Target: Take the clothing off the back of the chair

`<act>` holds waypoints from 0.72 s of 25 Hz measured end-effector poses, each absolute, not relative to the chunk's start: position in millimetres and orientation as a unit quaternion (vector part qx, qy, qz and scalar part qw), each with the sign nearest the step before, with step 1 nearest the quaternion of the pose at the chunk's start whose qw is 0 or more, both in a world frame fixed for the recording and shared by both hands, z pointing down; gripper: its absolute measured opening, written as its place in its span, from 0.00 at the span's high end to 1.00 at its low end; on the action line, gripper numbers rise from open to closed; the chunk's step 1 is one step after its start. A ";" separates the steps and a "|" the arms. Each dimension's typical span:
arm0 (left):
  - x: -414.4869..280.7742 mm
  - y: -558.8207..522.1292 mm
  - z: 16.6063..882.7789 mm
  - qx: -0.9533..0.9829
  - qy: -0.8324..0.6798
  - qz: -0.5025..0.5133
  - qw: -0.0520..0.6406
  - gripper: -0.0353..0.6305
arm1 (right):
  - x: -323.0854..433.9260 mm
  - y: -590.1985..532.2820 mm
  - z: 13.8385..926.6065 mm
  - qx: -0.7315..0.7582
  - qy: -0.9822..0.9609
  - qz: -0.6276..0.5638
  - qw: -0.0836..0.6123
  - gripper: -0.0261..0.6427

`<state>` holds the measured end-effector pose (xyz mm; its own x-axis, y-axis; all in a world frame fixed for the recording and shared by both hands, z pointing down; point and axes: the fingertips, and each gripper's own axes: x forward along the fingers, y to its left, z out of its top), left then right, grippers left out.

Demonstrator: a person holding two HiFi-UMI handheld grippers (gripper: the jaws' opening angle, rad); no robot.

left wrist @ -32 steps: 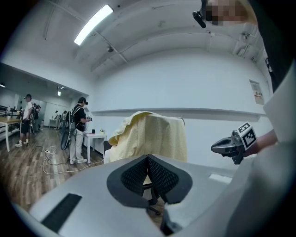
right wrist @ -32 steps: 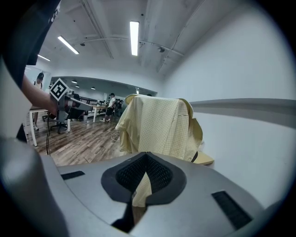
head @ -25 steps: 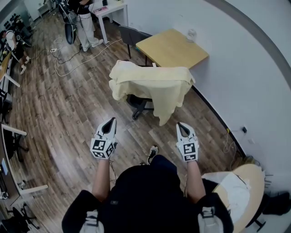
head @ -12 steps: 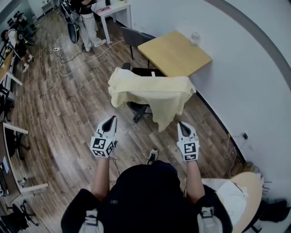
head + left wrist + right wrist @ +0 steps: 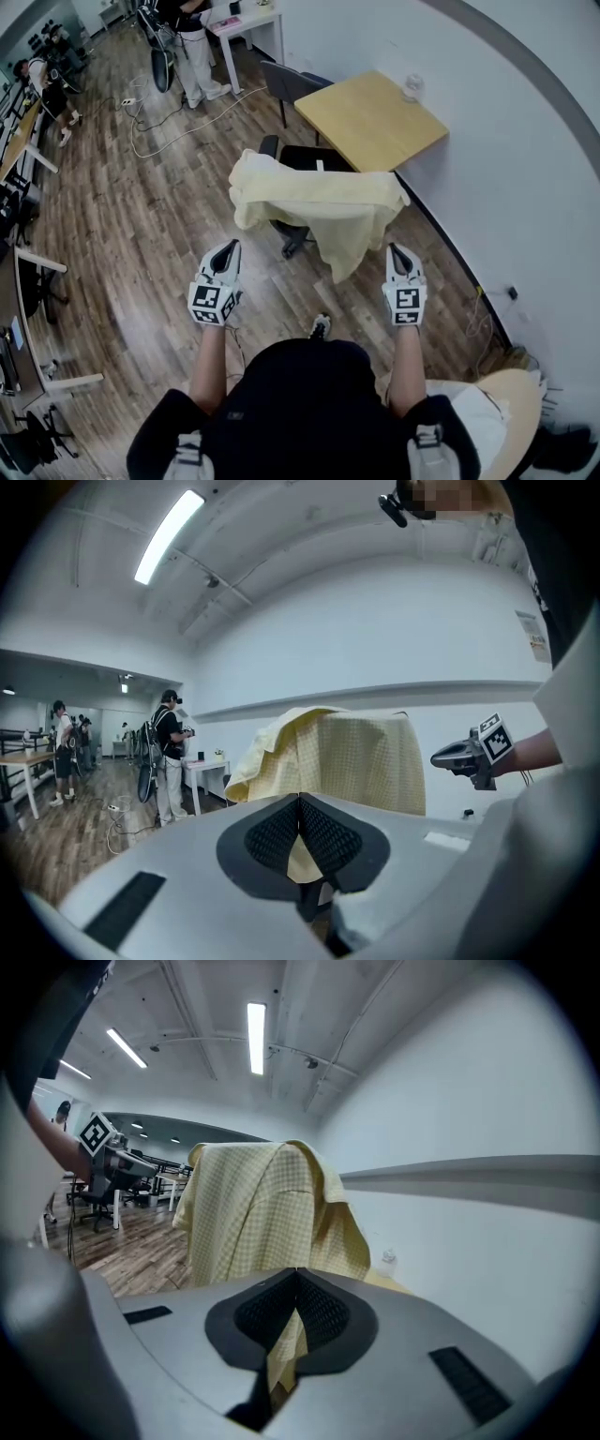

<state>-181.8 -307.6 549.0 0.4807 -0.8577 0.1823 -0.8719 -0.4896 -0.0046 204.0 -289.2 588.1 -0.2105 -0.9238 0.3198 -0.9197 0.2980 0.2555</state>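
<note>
Open-plan office, wood-look floor (image 5: 141,234), desks (image 5: 370,117), swivel chair (image 5: 295,202), ceiling strip lights (image 5: 256,1037)

1. Clothing (image 5: 319,202): pale yellow, fine check pattern.
2. Chair (image 5: 295,157): black.
3. Table (image 5: 370,117), 1 o'clock from the chair: light wood tone.
4. Floor (image 5: 141,216): brown wood-plank pattern.
5. Wall (image 5: 506,159), 3 o'clock: white, with a grey band.
6. Left gripper (image 5: 223,253) and right gripper (image 5: 400,255): light grey bodies, black-and-white square markers, black mesh-textured pads (image 5: 274,836).
7. Person's top (image 5: 300,403): black.
</note>
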 end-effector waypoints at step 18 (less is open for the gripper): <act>-169.2 -330.2 534.2 0.850 -0.522 0.061 0.032 0.94 | 213.0 -331.7 562.9 0.580 -0.792 -0.035 0.185 0.97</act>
<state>-169.2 -330.2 534.2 0.4481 -0.8833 0.1376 -0.8912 -0.4535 -0.0091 213.0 -331.7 562.9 -0.2582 -0.9325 0.2527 -0.9065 0.3243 0.2702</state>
